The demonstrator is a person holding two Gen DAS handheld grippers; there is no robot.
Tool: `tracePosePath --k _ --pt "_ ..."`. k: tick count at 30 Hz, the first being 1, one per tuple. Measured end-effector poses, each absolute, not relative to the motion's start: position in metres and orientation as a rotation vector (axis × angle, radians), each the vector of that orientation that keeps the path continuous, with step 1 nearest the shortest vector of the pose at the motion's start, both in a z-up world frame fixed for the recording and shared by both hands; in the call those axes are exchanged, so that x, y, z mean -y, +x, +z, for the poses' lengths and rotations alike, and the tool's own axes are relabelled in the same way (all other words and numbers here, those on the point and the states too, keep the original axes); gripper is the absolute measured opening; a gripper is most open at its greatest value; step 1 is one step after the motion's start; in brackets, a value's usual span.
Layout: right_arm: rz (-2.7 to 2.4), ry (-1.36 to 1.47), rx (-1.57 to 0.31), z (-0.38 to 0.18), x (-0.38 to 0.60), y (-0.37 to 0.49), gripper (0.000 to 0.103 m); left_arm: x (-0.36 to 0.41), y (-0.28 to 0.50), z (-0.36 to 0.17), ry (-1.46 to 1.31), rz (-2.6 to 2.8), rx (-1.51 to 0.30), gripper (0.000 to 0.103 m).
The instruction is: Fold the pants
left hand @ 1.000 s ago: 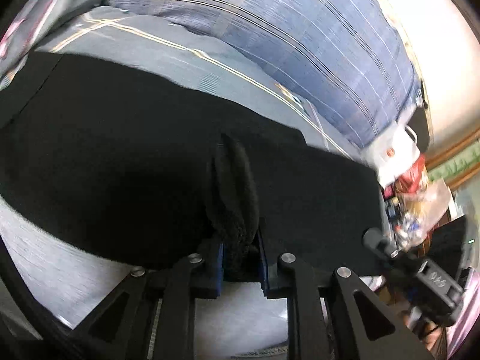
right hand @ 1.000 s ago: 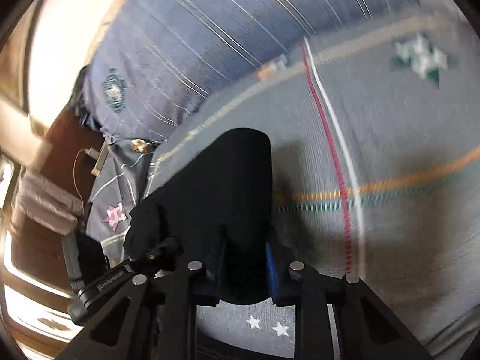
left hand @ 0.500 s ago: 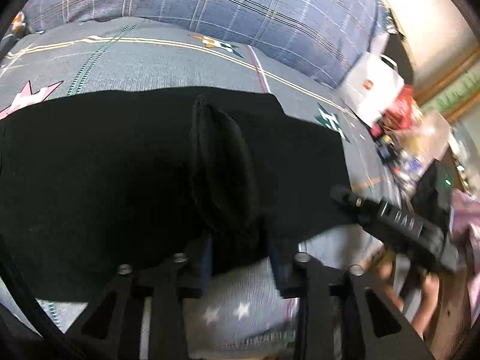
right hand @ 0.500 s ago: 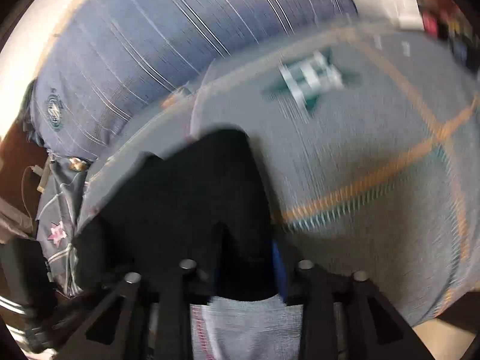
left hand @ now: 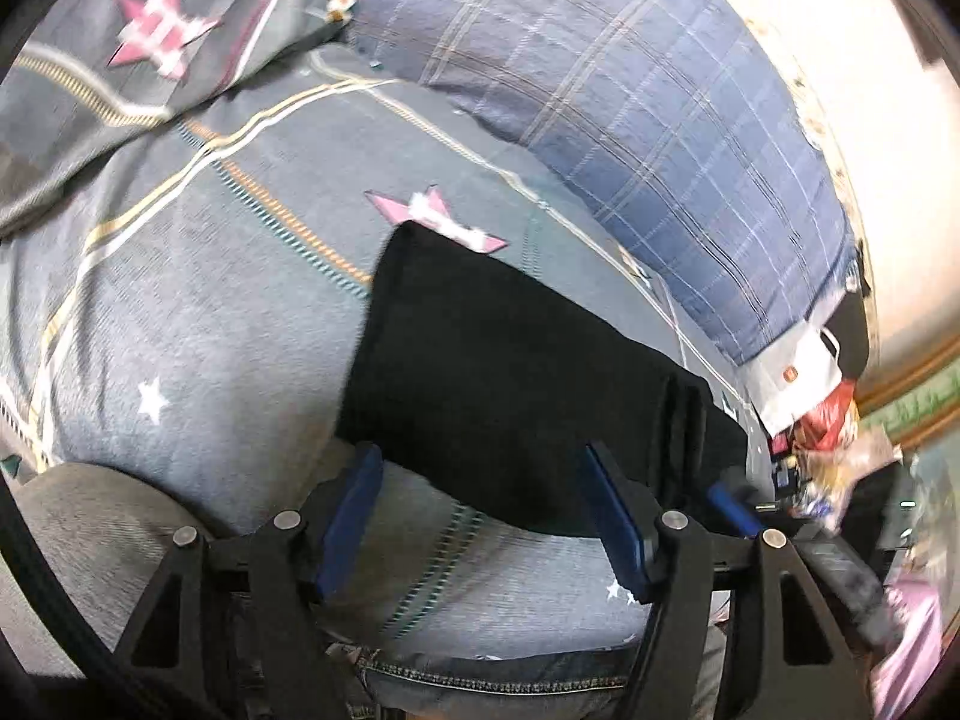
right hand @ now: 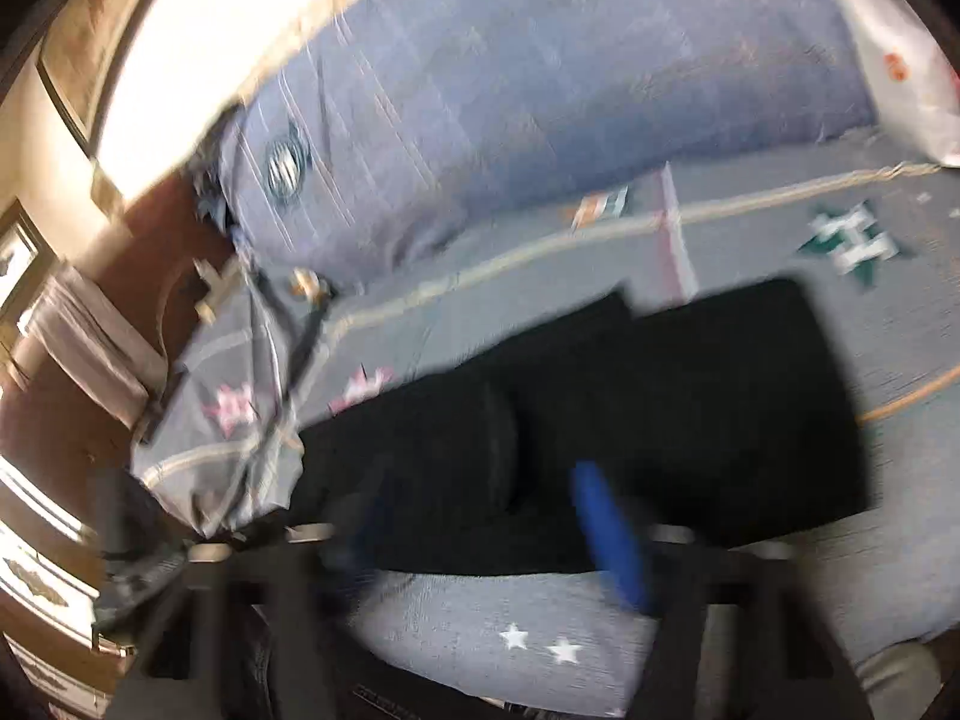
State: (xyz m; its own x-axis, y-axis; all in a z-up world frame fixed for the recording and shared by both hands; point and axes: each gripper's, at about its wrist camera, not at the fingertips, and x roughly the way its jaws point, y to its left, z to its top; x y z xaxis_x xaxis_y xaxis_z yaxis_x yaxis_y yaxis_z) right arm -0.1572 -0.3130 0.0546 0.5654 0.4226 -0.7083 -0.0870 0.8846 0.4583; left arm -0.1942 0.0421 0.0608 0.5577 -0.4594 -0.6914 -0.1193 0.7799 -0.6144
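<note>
Pants [left hand: 510, 384] lie flat on the bed [left hand: 198, 324] as a dark, folded strip, and nothing holds them now. On the left, the left hand-held gripper [left hand: 480, 516] sits just at the near edge of the cloth with its blue fingers [left hand: 351, 510] spread wide — one by the left corner, one further along the same edge. I think it is open so the fold can rest and lie smooth. The left end of the pants is a clean, straight edge, and beside it the bed is bare, so there is room to move that way. Past the far edge is a blue pillow [left hand: 630, 96], close but not touching.

On the right, the right hand-held gripper [right hand: 480, 516] hangs over the near edge too. Its picture is blurry, but the fingers [right hand: 606, 534] look spread with no cloth pinched between them. A soft ridge shows in the middle of the strip — maybe a layer edge. More bare bed lies past the right end, and a white bag [right hand: 900, 60] sits far off in the corner.
</note>
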Motion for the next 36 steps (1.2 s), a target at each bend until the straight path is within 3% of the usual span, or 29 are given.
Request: tracePosePath --k 2,4,11,12,13,14,18,21,22,23,24,36 --pt "0.267 0.369 -1.034 0.029 0.301 -0.137 0.039 -0.04 -0.191 0.051 -0.707 -0.222 -1.011 0.068" --pt "0.264 0.373 -0.999 0.034 0.303 -0.14 0.034 -0.042 -0.186 0.046 -0.727 -0.211 -1.045 0.068" --pt "0.355 0.4 -0.889 0.07 0.298 -0.177 0.034 -0.023 -0.163 0.034 -0.754 -0.16 -1.065 0.067" --pt "0.362 0.435 -0.903 0.064 0.291 -0.175 0.034 -0.018 -0.158 0.034 -0.729 -0.142 -1.069 0.063" --pt "0.374 0.472 -0.922 0.058 0.295 -0.174 0.034 -0.015 -0.158 0.036 -0.687 -0.092 -1.074 0.043" --pt "0.376 0.507 -0.942 0.052 0.297 -0.173 0.034 -0.017 -0.161 0.037 -0.669 -0.09 -1.071 0.03" --pt "0.362 0.544 -0.981 0.038 0.305 -0.171 0.034 -0.015 -0.159 0.037 -0.688 -0.114 -1.062 0.026" --pt "0.373 0.572 -0.981 0.038 0.314 -0.17 0.035 -0.017 -0.155 0.032 -0.718 -0.112 -1.068 0.032" --pt "0.375 0.584 -0.98 0.038 0.317 -0.169 0.045 -0.018 -0.155 0.034 -0.711 -0.112 -1.067 0.03" --pt "0.378 0.605 -0.974 0.036 0.32 -0.169 0.064 -0.015 -0.153 0.038 -0.692 -0.111 -1.066 0.019" --pt "0.379 0.624 -0.962 0.036 0.322 -0.17 0.071 -0.013 -0.153 0.043 -0.676 -0.114 -1.056 0.017" --pt "0.486 0.775 -0.813 0.081 0.388 -0.172 0.073 0.087 -0.191 0.164 -0.31 -0.288 -0.717 0.013"
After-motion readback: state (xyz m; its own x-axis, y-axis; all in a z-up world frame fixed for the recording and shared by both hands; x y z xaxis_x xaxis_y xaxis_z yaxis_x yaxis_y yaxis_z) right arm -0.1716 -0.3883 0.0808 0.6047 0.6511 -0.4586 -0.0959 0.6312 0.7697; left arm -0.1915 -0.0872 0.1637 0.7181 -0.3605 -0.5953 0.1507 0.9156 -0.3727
